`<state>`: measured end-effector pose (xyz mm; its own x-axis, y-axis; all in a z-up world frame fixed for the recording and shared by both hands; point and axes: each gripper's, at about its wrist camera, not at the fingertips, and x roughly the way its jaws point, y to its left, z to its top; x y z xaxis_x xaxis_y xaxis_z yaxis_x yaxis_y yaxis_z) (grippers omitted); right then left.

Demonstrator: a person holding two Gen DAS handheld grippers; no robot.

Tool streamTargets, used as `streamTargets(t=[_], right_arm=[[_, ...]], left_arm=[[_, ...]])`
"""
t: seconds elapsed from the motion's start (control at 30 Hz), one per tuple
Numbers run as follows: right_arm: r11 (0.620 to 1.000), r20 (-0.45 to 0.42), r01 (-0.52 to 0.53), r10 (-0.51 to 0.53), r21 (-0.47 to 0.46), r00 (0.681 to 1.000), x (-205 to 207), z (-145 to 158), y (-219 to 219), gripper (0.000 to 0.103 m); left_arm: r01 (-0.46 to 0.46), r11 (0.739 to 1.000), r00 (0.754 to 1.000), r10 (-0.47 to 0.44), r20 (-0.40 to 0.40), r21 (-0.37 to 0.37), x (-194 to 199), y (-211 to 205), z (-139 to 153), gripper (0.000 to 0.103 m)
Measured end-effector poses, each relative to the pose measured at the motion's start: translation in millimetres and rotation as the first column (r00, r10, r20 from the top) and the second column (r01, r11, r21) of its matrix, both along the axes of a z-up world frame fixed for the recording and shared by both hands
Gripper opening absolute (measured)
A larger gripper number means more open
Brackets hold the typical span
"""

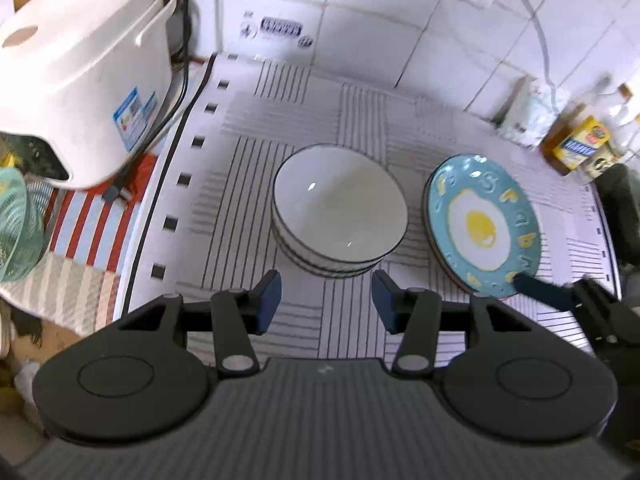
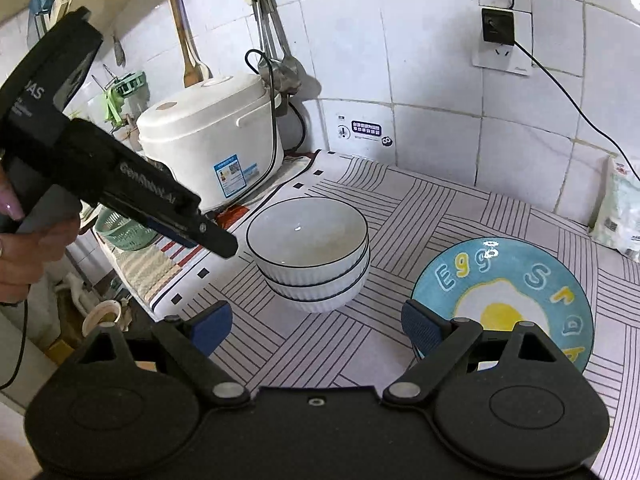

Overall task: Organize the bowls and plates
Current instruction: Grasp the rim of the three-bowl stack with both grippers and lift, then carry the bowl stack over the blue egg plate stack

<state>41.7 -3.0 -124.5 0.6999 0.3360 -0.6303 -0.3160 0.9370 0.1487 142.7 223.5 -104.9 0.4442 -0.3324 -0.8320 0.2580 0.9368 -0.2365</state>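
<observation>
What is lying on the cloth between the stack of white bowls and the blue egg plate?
Nothing. Between the stack of white bowls and the blue egg plate there is only bare striped cloth; both wrist views show this gap.

White rice cooker (image 2: 208, 148), green basket (image 2: 126, 232), oil bottle (image 1: 576, 140), wall socket (image 2: 498, 26).

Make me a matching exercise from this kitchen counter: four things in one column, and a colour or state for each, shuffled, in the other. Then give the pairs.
Things:
1. bowls
2. plate
3. rice cooker
4. basket

Descriptions:
A. pale green, at the counter's edge
B. white, lid shut
C. blue, fried egg painted on it
D. white with dark rims, stacked

Pairs: 1-D, 2-C, 3-B, 4-A
</observation>
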Motion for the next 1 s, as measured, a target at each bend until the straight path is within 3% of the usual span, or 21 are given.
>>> streamTargets(t=[0.1,0.33,0.63,0.77,0.9,1.0], right_arm=[[1.000,0.005,0.013,-0.013,-0.009,1.000,-2.8,-12.3,4.5,0.094],[0.998,-0.026,0.051,-0.051,-0.025,0.998,-3.7,-37.9,14.6,0.094],[0.997,-0.020,0.005,-0.007,-0.077,1.000,7.3,-72.0,39.7,0.094],[0.996,-0.008,-0.005,0.004,-0.088,1.000,22.2,-83.5,52.2,0.094],[0.996,0.016,0.020,-0.018,-0.083,1.000,41.1,-100.8,59.8,0.094],[0.996,0.041,0.047,-0.044,-0.078,0.998,56.2,-113.9,66.9,0.094]], left_arm=[[0.022,1.000,0.999,-0.021,0.045,-0.021,-8.1,2.4,2.3,0.055],[-0.003,0.996,0.998,0.009,0.069,-0.085,-8.4,17.3,-7.7,0.055],[-0.112,0.981,0.991,0.122,0.060,-0.156,15.1,27.7,-22.6,0.057],[-0.121,0.982,0.991,0.129,0.045,-0.146,30.9,21.9,-38.6,0.057],[-0.123,0.987,0.992,0.125,0.011,-0.101,45.5,17.6,-66.6,0.065],[-0.091,0.990,0.995,0.095,0.031,-0.106,46.2,16.5,-75.6,0.066]])
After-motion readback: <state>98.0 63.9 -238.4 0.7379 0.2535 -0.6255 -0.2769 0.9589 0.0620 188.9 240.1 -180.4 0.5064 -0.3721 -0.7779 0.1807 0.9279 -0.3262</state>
